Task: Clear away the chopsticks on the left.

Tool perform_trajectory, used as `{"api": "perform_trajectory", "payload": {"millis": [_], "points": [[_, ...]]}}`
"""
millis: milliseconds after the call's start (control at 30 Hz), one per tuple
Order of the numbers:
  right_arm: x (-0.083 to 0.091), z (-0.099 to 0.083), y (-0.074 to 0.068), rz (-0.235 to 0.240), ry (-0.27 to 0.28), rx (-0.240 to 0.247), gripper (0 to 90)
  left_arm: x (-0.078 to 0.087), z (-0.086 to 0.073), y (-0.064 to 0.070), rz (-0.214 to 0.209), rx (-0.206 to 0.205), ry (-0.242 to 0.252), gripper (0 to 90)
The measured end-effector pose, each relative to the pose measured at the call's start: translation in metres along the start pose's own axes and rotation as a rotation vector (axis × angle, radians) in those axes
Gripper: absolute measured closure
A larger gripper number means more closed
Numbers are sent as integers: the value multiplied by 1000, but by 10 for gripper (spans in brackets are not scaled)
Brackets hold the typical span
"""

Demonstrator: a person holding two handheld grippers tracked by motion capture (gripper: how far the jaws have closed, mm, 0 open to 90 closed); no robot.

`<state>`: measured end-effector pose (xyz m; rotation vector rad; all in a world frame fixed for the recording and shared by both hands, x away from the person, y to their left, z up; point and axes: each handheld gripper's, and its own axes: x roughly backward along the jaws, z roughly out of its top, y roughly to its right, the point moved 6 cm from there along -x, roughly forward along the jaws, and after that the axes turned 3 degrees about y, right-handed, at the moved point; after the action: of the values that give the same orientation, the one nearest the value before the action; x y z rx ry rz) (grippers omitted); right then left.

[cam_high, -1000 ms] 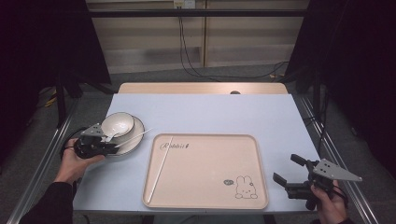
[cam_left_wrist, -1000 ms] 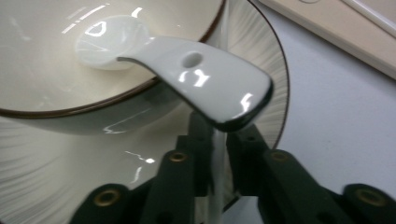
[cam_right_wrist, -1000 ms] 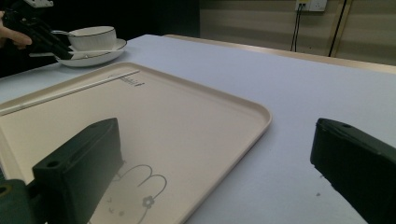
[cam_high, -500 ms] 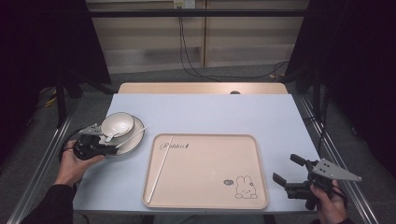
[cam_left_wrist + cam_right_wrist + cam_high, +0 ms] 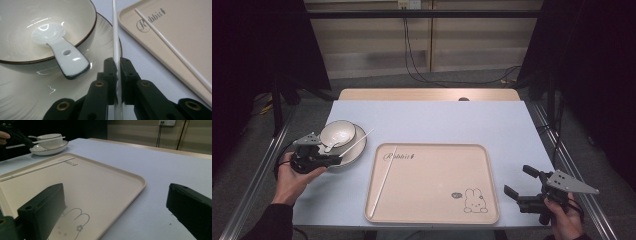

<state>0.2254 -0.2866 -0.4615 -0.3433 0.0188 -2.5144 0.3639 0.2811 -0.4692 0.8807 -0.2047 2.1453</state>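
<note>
My left gripper (image 5: 333, 159) (image 5: 116, 65) is shut on one white chopstick (image 5: 357, 142) (image 5: 115, 32), which slants out over the rim of a white plate (image 5: 353, 151) (image 5: 106, 41). On that plate stands a white bowl (image 5: 337, 133) (image 5: 22, 17) with a white spoon (image 5: 329, 146) (image 5: 60, 51) in it. A second white chopstick (image 5: 383, 180) (image 5: 175, 51) (image 5: 37, 168) lies on the left part of the beige rabbit tray (image 5: 437, 195) (image 5: 105, 180). At the tray's near right corner my right gripper (image 5: 518, 182) (image 5: 116, 195) is open and holds nothing.
The tray lies at the front middle of the pale blue table (image 5: 437, 120). A wooden strip (image 5: 427, 94) runs along the table's far edge, and metal rails (image 5: 562, 155) run along both sides. Cables (image 5: 412, 45) hang down the wall behind.
My left gripper has shifted slightly toward the near edge with the chopstick still in it. The right gripper has not moved.
</note>
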Motion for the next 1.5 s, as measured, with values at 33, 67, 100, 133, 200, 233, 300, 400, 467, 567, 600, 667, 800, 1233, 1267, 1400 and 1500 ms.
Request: {"api": "perform_trajectory", "payload": {"millis": [33, 67, 100, 133, 200, 233, 300, 400, 467, 567, 600, 667, 800, 1233, 1267, 1400, 1500], "points": [[0, 0, 0, -1, 2, 0, 15, 2, 0, 1, 15, 3, 9, 849], [0, 0, 0, -1, 2, -1, 16, 3, 1, 2, 20, 16, 29, 849], [0, 0, -1, 0, 3, -4, 15, 6, 0, 3, 31, 34, 44, 848], [0, 0, 0, 2, 1, -2, 16, 8, -1, 3, 47, 49, 55, 849], [0, 0, 0, 2, 1, -2, 16, 11, -4, 5, 56, 84, 68, 849], [0, 1, -1, 1, 3, -7, 16, 12, -6, 6, 55, 88, 74, 849], [0, 0, -1, 1, 2, -4, 16, 15, -8, 12, 62, 114, 81, 848], [0, 1, 0, 0, 3, 0, 15, 21, -10, 19, 58, 132, 89, 848], [-1, 1, 0, 2, 4, -3, 16, 24, -10, 25, 66, 135, 96, 849], [-1, 1, 0, 4, 4, 3, 16, 28, -11, 33, 71, 141, 110, 848], [-1, 1, 1, -1, 4, 4, 16, 28, -12, 35, 71, 140, 107, 848], [-1, 1, 0, 3, 6, 3, 16, 29, -13, 40, 71, 144, 113, 848], [-2, 1, 0, 3, 7, -2, 16, 31, -11, 54, 67, 151, 127, 848], [-2, 1, 0, 2, 8, 2, 16, 31, -11, 92, 105, 215, 127, 848], [-2, 1, 0, 1, 8, 2, 16, 31, -11, 95, 86, 226, 138, 848], [-2, 1, 0, 5, 4, 1, 16, 24, -8, 108, 75, 210, 132, 848], [-2, 1, 0, 6, 3, 1, 16, 17, -5, 113, 79, 203, 146, 848]]}}
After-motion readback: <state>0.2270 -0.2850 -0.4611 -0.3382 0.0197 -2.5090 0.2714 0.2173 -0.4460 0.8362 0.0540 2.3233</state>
